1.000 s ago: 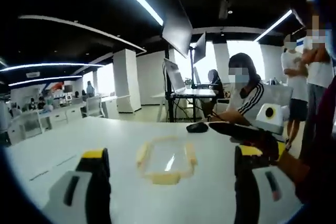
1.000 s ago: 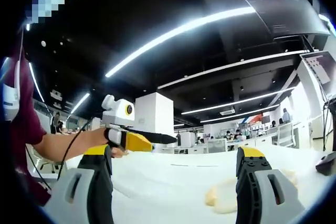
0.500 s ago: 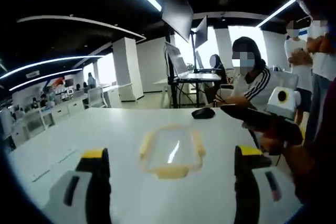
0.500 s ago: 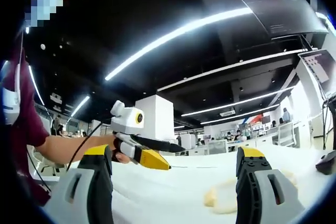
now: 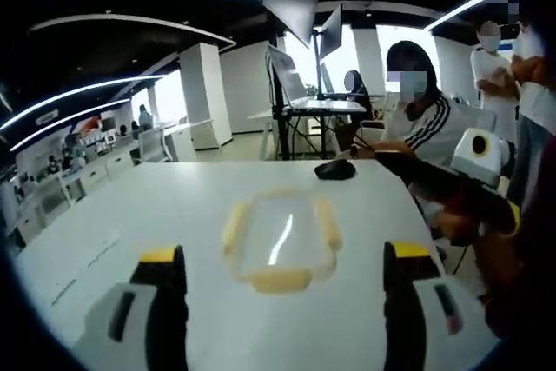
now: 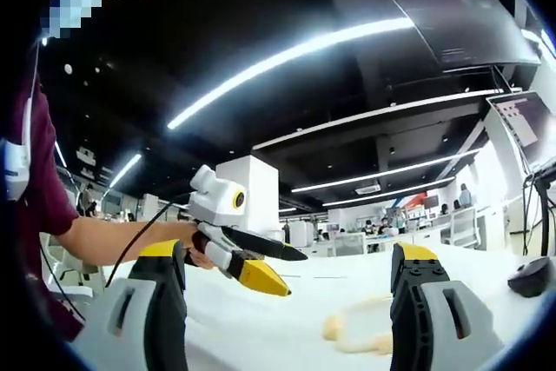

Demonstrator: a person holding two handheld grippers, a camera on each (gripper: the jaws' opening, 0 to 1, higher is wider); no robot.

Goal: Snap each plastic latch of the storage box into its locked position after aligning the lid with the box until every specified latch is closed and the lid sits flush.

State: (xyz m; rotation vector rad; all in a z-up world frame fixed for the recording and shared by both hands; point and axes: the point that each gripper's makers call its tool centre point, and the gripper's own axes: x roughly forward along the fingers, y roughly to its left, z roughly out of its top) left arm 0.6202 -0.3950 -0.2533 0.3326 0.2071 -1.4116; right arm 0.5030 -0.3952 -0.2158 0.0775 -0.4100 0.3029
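Left gripper view: the storage box [image 5: 280,242] lies flat on the white table [image 5: 130,215], dead ahead between my spread jaws, lid on, long axis running away from me; my left gripper [image 5: 282,301] is the nearer one — the right gripper [image 6: 287,301], jaws also spread, sees it low and right.

I see the storage box [image 5: 280,241] lying on the table [image 5: 130,215], ahead between my left gripper [image 5: 282,301]'s jaws. A computer mouse [image 5: 335,168] sits beyond it; my right gripper [image 5: 452,193] hovers right.
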